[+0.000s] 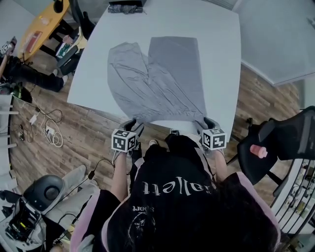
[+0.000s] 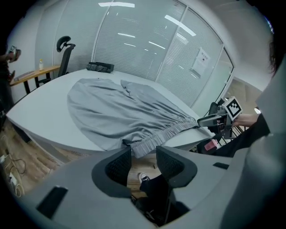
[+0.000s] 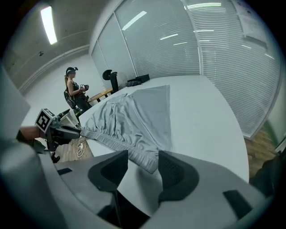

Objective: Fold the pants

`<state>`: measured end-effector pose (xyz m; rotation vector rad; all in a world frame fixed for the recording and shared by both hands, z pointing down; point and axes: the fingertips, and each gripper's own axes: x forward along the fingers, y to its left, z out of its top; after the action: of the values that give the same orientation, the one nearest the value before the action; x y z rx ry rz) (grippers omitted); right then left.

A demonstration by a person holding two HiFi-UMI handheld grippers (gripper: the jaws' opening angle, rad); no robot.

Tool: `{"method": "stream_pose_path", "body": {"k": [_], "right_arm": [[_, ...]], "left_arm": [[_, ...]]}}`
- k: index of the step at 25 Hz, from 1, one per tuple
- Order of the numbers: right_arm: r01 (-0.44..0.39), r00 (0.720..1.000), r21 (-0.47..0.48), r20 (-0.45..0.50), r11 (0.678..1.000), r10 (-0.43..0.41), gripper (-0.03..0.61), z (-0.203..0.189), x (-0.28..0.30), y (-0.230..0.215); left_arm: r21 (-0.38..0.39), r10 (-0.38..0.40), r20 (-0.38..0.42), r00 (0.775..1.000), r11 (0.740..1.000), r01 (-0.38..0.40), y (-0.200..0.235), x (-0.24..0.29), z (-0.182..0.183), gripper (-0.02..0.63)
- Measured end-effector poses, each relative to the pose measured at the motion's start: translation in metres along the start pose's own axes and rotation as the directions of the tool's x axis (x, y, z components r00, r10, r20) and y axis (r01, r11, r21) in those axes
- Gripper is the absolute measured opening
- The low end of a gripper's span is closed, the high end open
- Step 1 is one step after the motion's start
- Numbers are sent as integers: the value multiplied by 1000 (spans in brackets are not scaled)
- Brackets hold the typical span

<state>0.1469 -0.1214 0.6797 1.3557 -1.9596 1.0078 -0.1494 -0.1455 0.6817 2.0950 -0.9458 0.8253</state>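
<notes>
Grey pants (image 1: pixel 157 83) lie flat on the white table (image 1: pixel 216 59), legs pointing away and the elastic waistband along the near edge. My left gripper (image 1: pixel 133 124) is at the waistband's left end, my right gripper (image 1: pixel 204 123) at its right end. In the left gripper view the jaws (image 2: pixel 143 154) stand open, and the waistband corner (image 2: pixel 147 144) hangs off the table edge just at their tips, untouched by the pads. In the right gripper view the jaws (image 3: pixel 143 159) are open too, with the other waistband corner (image 3: pixel 149 163) lying between their tips.
A dark folded item (image 1: pixel 125 7) lies at the table's far edge. A black office chair (image 1: pixel 280 142) stands to the right, close to my right arm. Cables (image 1: pixel 47 130) trail over the wooden floor at the left. A person (image 3: pixel 73 91) stands beyond the table.
</notes>
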Motion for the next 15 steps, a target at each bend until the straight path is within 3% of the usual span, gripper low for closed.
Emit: {"method": "stream_pose_path", "body": {"k": [6, 11, 15], "right_arm": [[35, 999, -28, -40, 999, -36, 218, -18, 4, -10], [58, 998, 33, -14, 998, -57, 216, -16, 2, -15], [68, 998, 32, -8, 997, -67, 173, -14, 2, -18]], "left_arm": [[-20, 22, -6, 1000, 1000, -22, 2, 9, 0, 176], [-11, 60, -5, 998, 998, -60, 6, 11, 1, 176], [-29, 83, -6, 996, 996, -84, 8, 11, 2, 174]]}}
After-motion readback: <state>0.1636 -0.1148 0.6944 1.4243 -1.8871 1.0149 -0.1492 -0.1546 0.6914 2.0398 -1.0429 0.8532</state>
